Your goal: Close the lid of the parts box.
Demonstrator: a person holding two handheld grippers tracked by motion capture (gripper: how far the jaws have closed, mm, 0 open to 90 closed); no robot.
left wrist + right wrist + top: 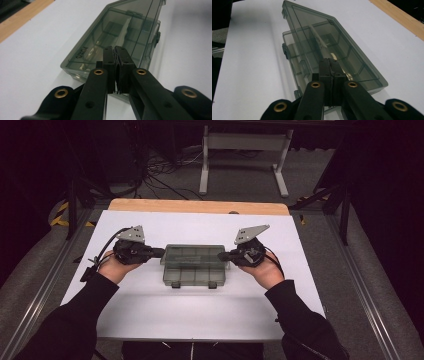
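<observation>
A smoky clear plastic compartment box (194, 264) is lying in the middle of the white worktop (150, 310), its lid partly raised. The left hand-held gripper (159, 252) is meeting the box's left end with jaws pressed together, gripping nothing. The right hand-held gripper (223, 255) is doing likewise at the right end, jaws fully closed and empty.

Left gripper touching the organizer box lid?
Cannot tell. In the left gripper view the shut left gripper overlaps the smoky plastic organizer box at its near end, but no contact or gap shows plainly.
</observation>
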